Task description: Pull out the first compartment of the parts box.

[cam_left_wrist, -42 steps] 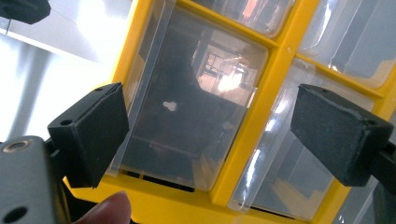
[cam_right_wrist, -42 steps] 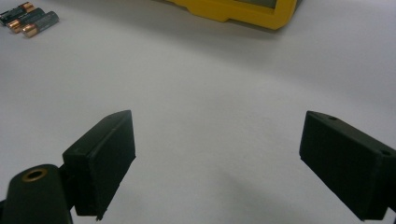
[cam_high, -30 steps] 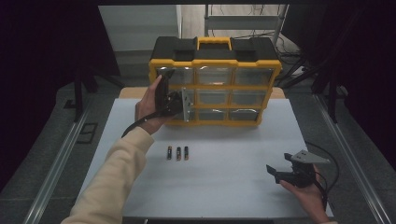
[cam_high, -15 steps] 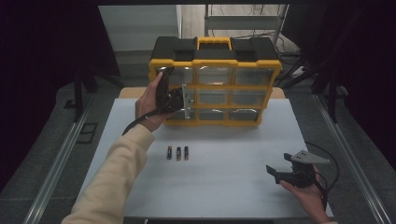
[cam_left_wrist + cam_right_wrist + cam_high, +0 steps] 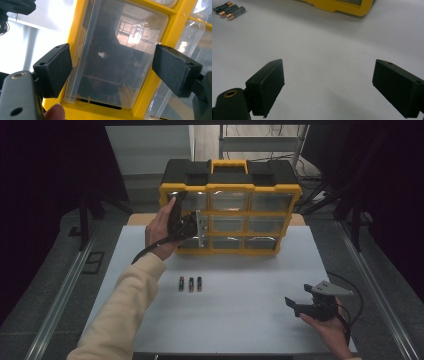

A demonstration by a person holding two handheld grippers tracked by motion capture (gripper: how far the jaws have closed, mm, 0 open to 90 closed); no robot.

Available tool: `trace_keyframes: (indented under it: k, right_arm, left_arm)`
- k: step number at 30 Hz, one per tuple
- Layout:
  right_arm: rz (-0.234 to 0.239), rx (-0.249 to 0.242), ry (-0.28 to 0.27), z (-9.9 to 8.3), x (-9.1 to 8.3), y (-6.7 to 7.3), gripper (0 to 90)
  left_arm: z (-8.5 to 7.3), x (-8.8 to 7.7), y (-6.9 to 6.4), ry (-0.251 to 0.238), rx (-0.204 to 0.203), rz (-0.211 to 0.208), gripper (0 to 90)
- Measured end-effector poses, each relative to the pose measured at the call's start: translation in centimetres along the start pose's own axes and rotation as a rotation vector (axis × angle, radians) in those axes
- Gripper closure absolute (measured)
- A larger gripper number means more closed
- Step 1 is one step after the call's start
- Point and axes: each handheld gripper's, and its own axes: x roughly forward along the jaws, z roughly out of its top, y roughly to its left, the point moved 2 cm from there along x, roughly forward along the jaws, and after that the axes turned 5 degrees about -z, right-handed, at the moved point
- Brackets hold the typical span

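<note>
A yellow and black organiser box [image 5: 230, 186] stands upright at the back of the white table, its clear drawers facing me. My left gripper [image 5: 192, 223] is held against its left column. In the left gripper view the gripper [image 5: 112, 67] has one clear drawer [image 5: 112, 47] between its pads. The jaws have just been closing, and the pads sit at the drawer's edges without clearly pressing. Three batteries [image 5: 190, 284] lie side by side in front of the box. My right gripper [image 5: 297, 300] rests open and empty at the right front, and in its own view [image 5: 328, 77] it stands over bare table.
The white table top [image 5: 250, 275] spreads between the batteries and the right gripper. In the right gripper view the batteries [image 5: 229, 10] lie far left and the box's lower edge [image 5: 337, 5] is ahead. A cable [image 5: 145, 252] trails from the left gripper.
</note>
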Motion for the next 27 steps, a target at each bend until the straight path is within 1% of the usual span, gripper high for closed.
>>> trace_keyframes:
  k: [3,7,10,12,15,19,22,25,27]
  right_arm:
    - [-0.003,0.002,-0.001,-0.01,-0.02,-0.05,10.9]
    - [-0.002,0.003,-0.002,0.01,-0.05,-0.04,10.9]
    - [-0.003,0.001,-0.002,0.01,-0.05,-0.04,10.9]
    - [-0.004,0.002,-0.001,0.0,-0.04,-0.06,10.9]
    - [-0.009,0.002,-0.003,0.02,-0.06,-0.05,11.1]
    - [-0.012,0.004,0.0,-0.01,-0.05,-0.06,11.2]
    - [-0.013,0.003,0.001,-0.01,-0.02,-0.06,11.2]
    - [-0.013,0.004,0.001,-0.01,-0.03,-0.05,11.2]
    - [-0.012,0.004,0.001,0.0,-0.05,-0.03,11.2]
  left_arm:
    - [-0.02,0.07,-0.11,0.001,0.009,-0.003,19.1]
    - [-0.03,0.11,-0.15,-0.004,0.043,0.017,22.0]
    - [-0.07,0.12,-0.13,-0.005,0.053,0.028,24.1]
    - [-0.08,0.09,-0.12,-0.002,0.062,0.04,27.3]
    - [-0.05,0.0,-0.11,0.007,0.067,0.052,30.8]
    - [-0.13,0.0,-0.12,0.006,0.079,0.065,33.4]
    - [-0.16,-0.06,-0.08,0.001,0.076,0.076,36.8]
    - [-0.18,-0.17,0.04,-0.004,0.063,0.095,42.9]
    - [-0.2,-0.21,0.08,0.0,0.071,0.111,48.7]
